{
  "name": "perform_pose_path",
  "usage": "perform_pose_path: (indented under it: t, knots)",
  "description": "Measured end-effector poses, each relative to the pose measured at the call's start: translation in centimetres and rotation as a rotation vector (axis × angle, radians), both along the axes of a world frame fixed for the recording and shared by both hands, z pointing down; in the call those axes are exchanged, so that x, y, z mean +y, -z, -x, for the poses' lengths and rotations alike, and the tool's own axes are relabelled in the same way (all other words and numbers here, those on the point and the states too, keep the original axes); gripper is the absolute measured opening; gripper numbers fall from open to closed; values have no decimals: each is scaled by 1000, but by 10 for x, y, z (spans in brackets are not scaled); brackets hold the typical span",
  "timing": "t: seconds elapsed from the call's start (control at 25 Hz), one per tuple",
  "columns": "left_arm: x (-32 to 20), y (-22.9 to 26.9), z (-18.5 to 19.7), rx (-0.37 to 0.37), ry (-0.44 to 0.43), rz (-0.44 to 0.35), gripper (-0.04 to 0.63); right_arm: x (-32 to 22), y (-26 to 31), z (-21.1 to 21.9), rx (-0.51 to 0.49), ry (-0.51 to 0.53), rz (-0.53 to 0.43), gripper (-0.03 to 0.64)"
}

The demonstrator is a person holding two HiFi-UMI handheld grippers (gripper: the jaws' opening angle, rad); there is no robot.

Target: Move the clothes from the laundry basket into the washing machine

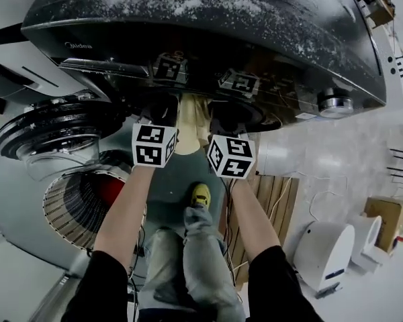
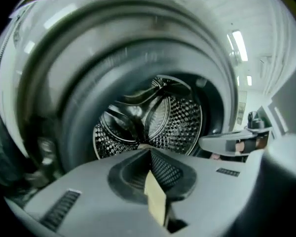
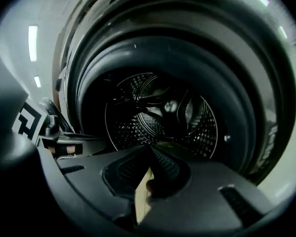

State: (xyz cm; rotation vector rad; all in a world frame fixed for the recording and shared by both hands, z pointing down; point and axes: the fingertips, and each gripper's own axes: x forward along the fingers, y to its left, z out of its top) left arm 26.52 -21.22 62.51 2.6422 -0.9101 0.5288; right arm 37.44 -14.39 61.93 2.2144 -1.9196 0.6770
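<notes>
The left gripper (image 2: pixel 149 152) and right gripper (image 3: pixel 150 149) point side by side into the mouth of the washing machine (image 1: pixel 221 19), and each has its jaws pressed together on nothing. The clothes lie the opposite way. A red item (image 1: pixel 111 189), probably soft cloth, sits in the round, slatted laundry basket (image 1: pixel 67 213) beneath the machine's open glass door (image 1: pixel 50 133). It is behind the left gripper, which is the nearer one. The perforated steel drum (image 2: pixel 177 122), ringed by a smooth grey rubber gasket (image 2: pixel 84 93), shows no cloth that I can make out.
</notes>
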Motion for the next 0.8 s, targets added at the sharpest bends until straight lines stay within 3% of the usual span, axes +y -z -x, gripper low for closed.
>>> perform_pose_path:
  t: [0.36, 0.8]
  knots:
    - [36, 79, 42, -22, 27, 25, 11, 42, 77, 28, -53, -4, 19, 5]
    - [69, 214, 92, 17, 48, -23, 11, 89, 204, 45, -65, -41, -12, 5]
